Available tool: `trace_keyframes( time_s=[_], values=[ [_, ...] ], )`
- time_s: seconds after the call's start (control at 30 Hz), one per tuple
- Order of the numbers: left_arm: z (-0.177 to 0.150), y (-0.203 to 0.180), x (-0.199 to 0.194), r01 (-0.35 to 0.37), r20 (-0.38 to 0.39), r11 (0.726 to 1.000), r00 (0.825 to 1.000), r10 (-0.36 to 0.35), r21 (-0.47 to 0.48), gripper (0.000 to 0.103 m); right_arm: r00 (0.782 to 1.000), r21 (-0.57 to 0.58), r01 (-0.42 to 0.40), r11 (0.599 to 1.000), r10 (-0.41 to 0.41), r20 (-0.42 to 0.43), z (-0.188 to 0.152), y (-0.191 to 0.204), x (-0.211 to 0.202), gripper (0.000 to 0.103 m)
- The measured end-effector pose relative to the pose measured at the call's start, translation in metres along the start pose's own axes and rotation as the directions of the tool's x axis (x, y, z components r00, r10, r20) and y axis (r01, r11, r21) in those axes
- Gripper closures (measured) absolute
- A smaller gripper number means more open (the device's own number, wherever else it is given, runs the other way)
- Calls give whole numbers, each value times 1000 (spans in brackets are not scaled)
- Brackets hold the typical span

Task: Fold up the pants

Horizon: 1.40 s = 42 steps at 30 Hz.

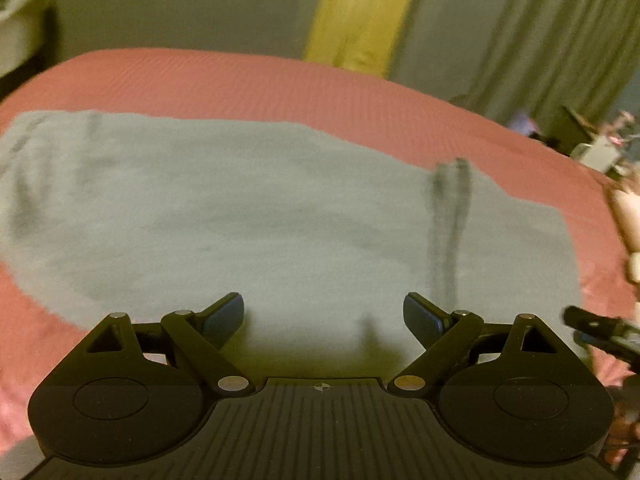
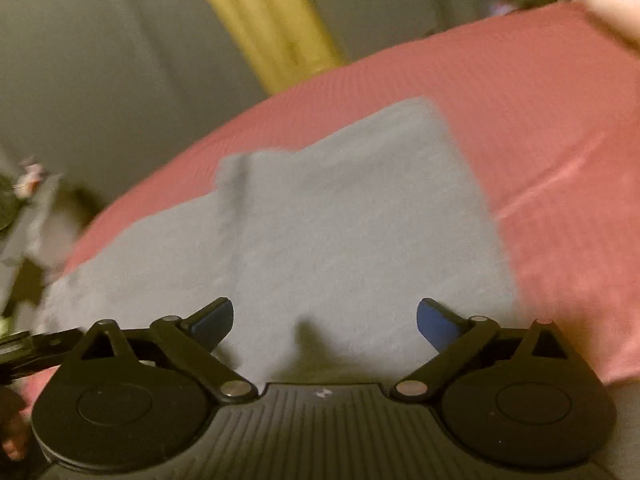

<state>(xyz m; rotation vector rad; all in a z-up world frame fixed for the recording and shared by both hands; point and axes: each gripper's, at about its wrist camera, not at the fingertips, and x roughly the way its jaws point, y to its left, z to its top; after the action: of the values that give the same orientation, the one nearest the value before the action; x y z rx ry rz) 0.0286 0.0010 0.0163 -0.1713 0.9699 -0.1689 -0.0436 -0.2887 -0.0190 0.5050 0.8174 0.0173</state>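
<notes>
- On the red bedcover: grey pants, spread flat and lengthwise, already doubled leg over leg by the look of the outline; a dark drawstring lies across the cloth toward its right end in the left wrist view.
- Left gripper: jaws spread wide, nothing between the blue pads, poised above the near edge of the pants; the cloth lies loose beneath it.
- Right gripper: jaws likewise released and empty, hanging over the near part of the grey cloth; a stepped edge, probably the crotch corner, shows further up in the right wrist view.
- Backdrop: grey curtain with a yellow strip behind the bed; clutter at the sides too blurred to name.
- Stage, as judged: a lengthwise fold seems done, and the crosswise fold is yet to be taken.
- Handling note: each gripper would do well to pinch both layers at one end, near the two corners, so the layers travel together.
- Handling note: lifting level and carrying both corners at one pace should keep the edges square.
- Handling note: the drawstring is best tucked inside the fold, not trailing out.
- Risk: soft jersey-like cloth may sag or slip from a shallow pinch.
</notes>
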Motion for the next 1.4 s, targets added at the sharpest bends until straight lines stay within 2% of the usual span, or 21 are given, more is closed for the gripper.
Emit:
trace_keyframes(
  time_s=[0.1,0.17,0.2,0.3,0.37,0.47,0.63,0.7,0.77,0.83,0.93,1.03,1.1,1.2,1.3,1.4],
  values=[
    [7,-25,20,71,-30,997,997,-70,28,11,988,-105,148,983,-143,51,1,-5,-12,4],
    [12,-43,37,114,-59,992,992,-111,52,12,975,-160,216,963,-204,87,-3,-11,-18,4],
    [14,-50,45,129,-74,990,989,-125,58,14,973,-138,224,965,-213,87,-3,-16,-17,4],
    [22,-64,70,160,-123,986,981,-152,53,20,990,-14,136,991,-135,45,3,-36,-4,4],
    [30,-69,86,172,-148,985,975,-167,25,22,991,43,129,991,-130,28,1,-51,3,4],
    [39,-70,103,168,-168,986,972,-167,-8,28,994,73,108,991,-110,24,0,-55,3,4],
    [43,-73,124,191,-207,981,959,-192,-25,31,997,87,76,993,-75,-13,3,-57,18,4],
    [44,-76,128,212,-213,977,954,-211,-17,40,997,95,75,993,-74,-11,3,-59,17,4],
    [45,-78,133,235,-233,972,944,-232,-15,42,997,101,74,992,-73,-12,2,-60,15,4],
    [46,-79,136,239,-232,971,944,-233,-3,51,997,109,72,991,-71,-13,3,-62,19,4],
    [47,-75,140,256,-245,967,936,-251,-9,74,997,115,75,990,-75,-9,4,-61,21,4],
    [47,-65,143,283,-251,957,924,-290,-62,79,997,112,78,991,-78,-5,4,-61,22,4],
    [44,-62,139,288,-236,955,926,-296,-66,82,997,108,82,991,-83,-1,3,-60,21,4],
    [43,-68,120,291,-186,957,939,-289,-19,84,996,99,93,991,-93,-1,2,-58,19,4],
    [42,-66,98,311,-142,950,941,-307,10,84,996,85,89,992,-90,19,1,-56,15,4],
    [49,-61,88,308,-134,951,944,-302,28,84,995,74,92,993,-94,24,1,-55,15,4]
  ],
)
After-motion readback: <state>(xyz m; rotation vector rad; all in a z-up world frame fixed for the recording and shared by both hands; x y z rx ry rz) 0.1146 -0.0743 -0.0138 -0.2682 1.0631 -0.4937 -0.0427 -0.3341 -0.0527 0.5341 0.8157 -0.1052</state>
